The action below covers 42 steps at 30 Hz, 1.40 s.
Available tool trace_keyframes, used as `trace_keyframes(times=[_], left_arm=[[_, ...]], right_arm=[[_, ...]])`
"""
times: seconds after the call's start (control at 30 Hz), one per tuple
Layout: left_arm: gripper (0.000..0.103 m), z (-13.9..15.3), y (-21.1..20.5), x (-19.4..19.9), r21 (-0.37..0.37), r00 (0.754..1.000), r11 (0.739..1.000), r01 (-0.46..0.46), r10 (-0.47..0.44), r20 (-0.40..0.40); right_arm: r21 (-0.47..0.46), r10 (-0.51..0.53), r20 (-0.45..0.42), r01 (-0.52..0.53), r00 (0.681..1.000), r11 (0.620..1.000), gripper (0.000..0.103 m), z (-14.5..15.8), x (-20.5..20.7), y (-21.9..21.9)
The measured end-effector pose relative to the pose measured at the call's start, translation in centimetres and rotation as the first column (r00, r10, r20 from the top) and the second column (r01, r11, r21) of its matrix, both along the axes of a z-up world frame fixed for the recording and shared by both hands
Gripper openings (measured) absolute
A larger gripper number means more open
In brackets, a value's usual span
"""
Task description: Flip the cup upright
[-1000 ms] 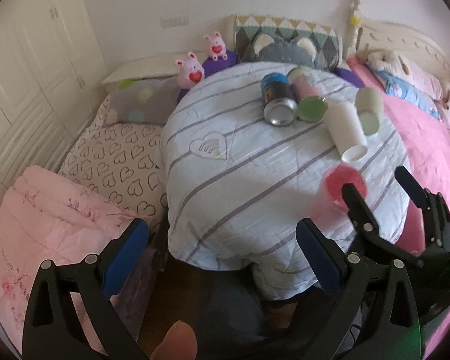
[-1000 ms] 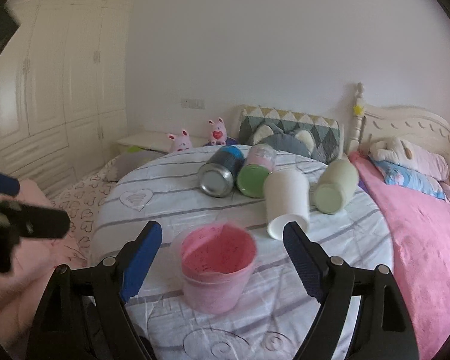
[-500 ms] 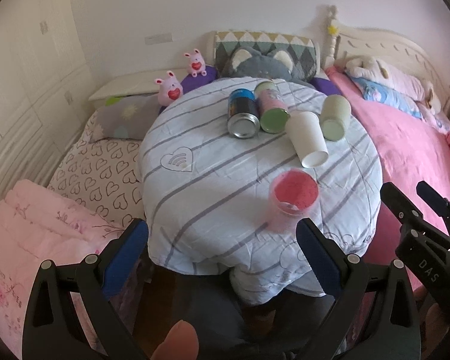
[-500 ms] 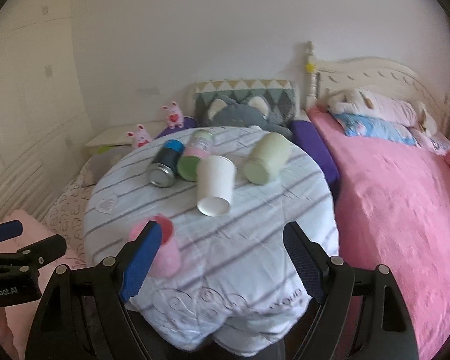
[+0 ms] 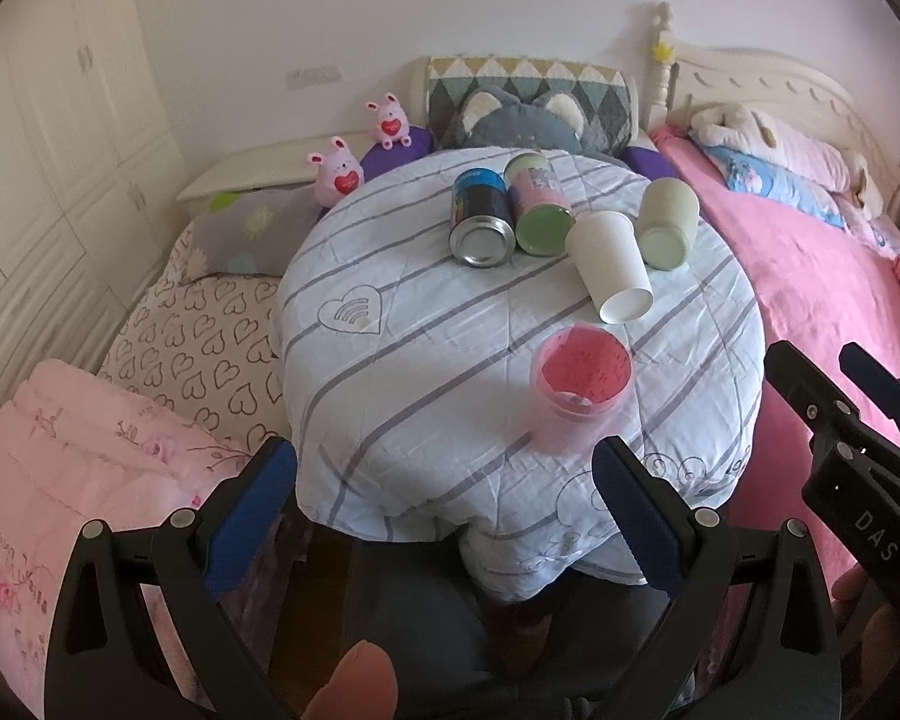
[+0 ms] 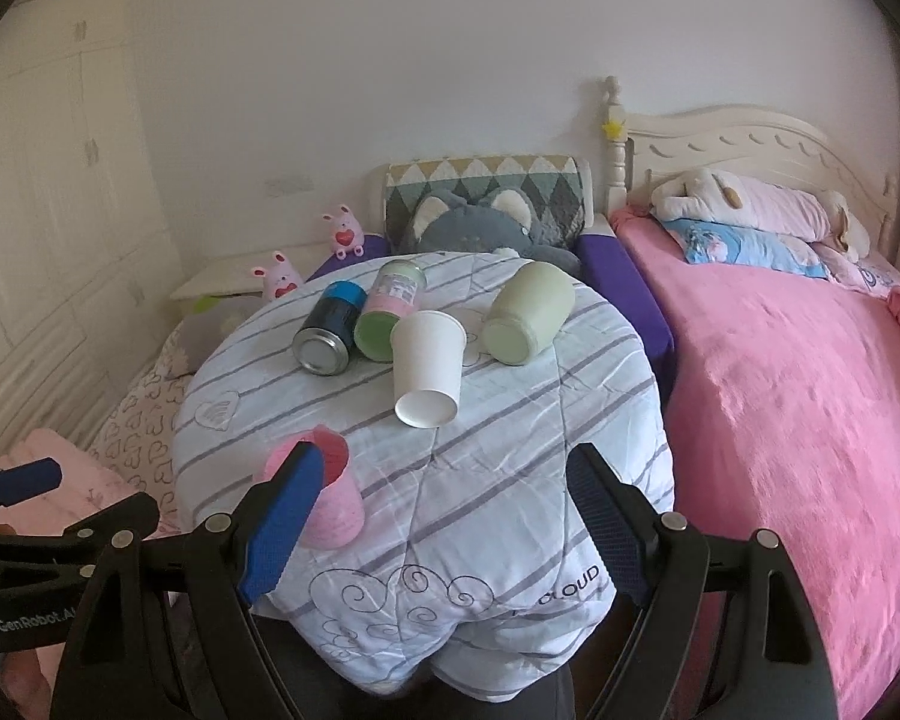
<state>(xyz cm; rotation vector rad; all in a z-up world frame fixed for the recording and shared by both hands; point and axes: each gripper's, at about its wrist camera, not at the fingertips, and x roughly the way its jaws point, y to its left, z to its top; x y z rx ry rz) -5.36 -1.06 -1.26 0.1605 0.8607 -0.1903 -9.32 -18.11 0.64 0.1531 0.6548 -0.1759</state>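
On the round desk with the striped cloth, the pink cup stands up with its open mouth to the ceiling. Its long line runs straight up and down, and it sits near the front edge of the desk, closest to me. So I think the flip is done for that cup.

Behind it, four other things lie on their sides. The white paper cup lies with its long line running front to back. Its flat bottom points at me and a bit down, and its mouth points toward the back. If this one is also meant to stand up, that part is left to do. The dark can, the green-lidded jar and the pale green jar lie near it at the back.

I hold both tools back from the desk. The left gripper has its jaws wide apart, with nothing between them. The right gripper is wide apart too, and grips nothing. In the right view the pink cup is partly hidden behind the left-hand blue pad, but I judge they are apart, not touching. To the right is the bed with the pink cover.
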Motion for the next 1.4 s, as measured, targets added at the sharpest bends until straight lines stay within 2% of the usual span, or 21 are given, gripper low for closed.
trace_keyframes(times=[1.4], left_arm=[[0.100, -0.37, 0.27, 0.20, 0.004, 1.000, 1.000, -0.002, 0.002, -0.016]], right_arm=[[0.012, -0.001, 0.004, 0.000, 1.000, 1.000, 0.084, 0.19, 0.07, -0.19]])
